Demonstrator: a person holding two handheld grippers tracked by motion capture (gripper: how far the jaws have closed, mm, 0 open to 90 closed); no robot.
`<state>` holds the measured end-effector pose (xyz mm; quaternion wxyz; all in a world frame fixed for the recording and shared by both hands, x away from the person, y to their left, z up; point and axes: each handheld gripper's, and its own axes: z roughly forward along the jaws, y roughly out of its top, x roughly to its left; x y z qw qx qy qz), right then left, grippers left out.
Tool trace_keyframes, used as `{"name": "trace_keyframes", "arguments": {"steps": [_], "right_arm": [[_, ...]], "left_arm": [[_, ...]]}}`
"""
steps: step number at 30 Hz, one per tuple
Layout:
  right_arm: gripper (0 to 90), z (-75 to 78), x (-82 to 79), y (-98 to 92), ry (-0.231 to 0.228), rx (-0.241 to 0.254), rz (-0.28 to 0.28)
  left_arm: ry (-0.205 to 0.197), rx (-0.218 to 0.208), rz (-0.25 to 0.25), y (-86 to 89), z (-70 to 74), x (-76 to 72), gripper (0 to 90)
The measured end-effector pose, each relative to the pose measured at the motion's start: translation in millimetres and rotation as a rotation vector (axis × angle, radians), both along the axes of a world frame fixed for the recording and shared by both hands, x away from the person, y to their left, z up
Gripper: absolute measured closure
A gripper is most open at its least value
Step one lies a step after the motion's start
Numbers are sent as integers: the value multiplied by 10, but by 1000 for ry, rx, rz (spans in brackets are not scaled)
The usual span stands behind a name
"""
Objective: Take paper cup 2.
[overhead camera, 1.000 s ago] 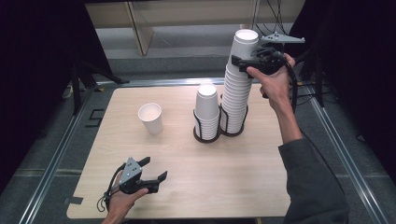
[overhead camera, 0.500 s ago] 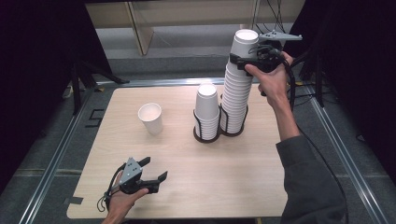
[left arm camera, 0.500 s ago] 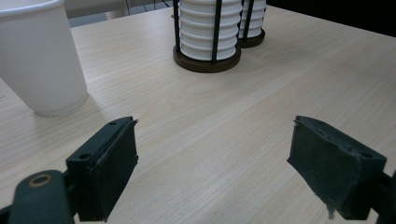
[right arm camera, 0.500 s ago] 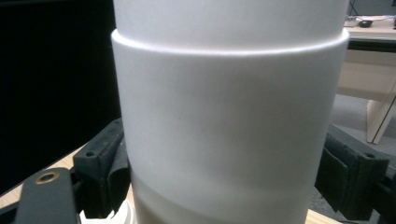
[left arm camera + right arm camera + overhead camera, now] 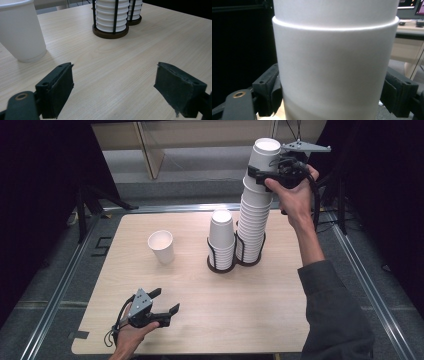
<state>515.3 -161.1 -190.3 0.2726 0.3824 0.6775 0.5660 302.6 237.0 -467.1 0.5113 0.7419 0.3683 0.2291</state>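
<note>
Atop tall stack (image 5: 256, 215), right claw (image 5: 261, 171) clamping top cup (image 5: 264, 155)

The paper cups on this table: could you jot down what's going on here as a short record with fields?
Table: light wooden top
Tall cup stack: in a black wire holder
Short cup stack: in its own holder, left of the tall one
Single cup: upright, alone, farther left
Right gripper: jaws on either side of the top cup of the tall stack
Left gripper: open, holds nothing, low over the table's near edge
</note>
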Motion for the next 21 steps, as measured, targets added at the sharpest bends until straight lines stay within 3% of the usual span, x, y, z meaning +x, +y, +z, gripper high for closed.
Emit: {"name": "trace_keyframes", "arguments": {"steps": [11, 15, 21], "right_arm": [[176, 395, -122, -79, -81, 47, -23], [177, 478, -218, -143, -107, 42, -29], [178, 552, -435, -314, -112, 46, -26]], "left_arm": [[7, 7, -3, -4, 5, -8, 144], [13, 15, -3, -7, 7, -13, 144], [10, 15, -4, -11, 5, -13, 144]]}}
